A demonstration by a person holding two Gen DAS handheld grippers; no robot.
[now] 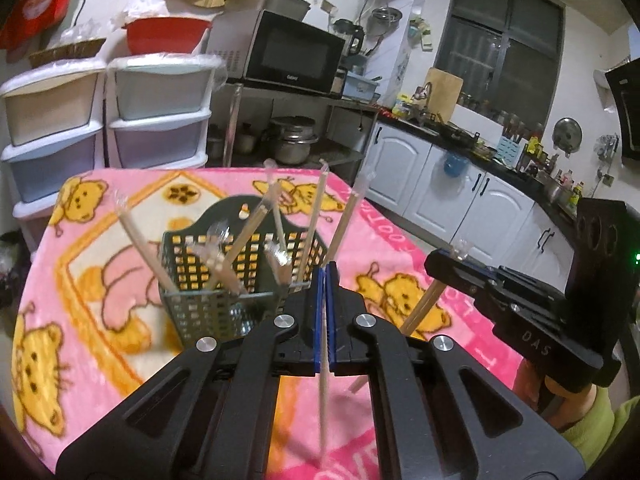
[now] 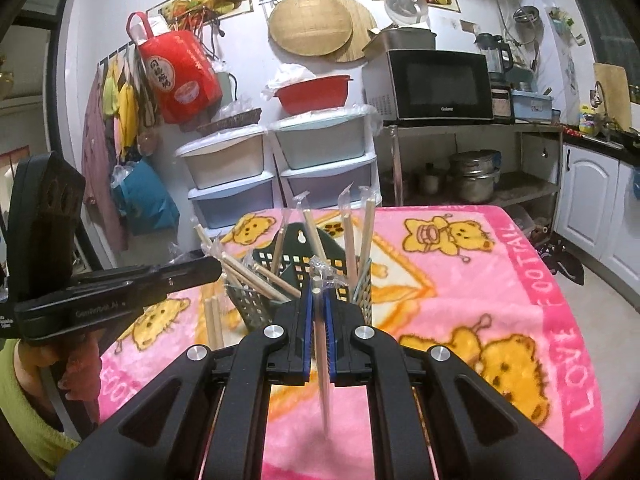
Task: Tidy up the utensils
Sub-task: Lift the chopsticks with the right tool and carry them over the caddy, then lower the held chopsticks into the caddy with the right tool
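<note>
A: Jaws first. Left gripper (image 1: 326,270): blue pads pressed together on one wrapped chopstick pair (image 1: 323,392), which hangs down below the pads. Right gripper (image 2: 319,294): pads nearly together, clamped on another wrapped chopstick pair (image 2: 322,360), its square tips just above the pads, the long end hanging down.

B: Pose?

A: Both grippers pitched somewhat downward, above the table, aimed at the dark green perforated basket (image 1: 224,304). In the left wrist view the right gripper comes in from the right, a hand (image 1: 568,404) in a green sleeve under it. In the right wrist view the left gripper comes in from the left, its held sticks hanging beside the basket.

B: The basket?

A: Upright on the pink bear-print blanket (image 2: 480,280), near its middle. Several wrapped chopstick pairs (image 1: 312,220) lean in it, fanned outward past the rim.

B: Room to move?

A: Bare blanket on all sides of the basket. Blanket's far edge is close behind it; plastic drawer units (image 2: 280,168) and a metal rack with a microwave (image 2: 440,84) stand beyond. White cabinets (image 1: 440,184) are off to the right, across open floor.
</note>
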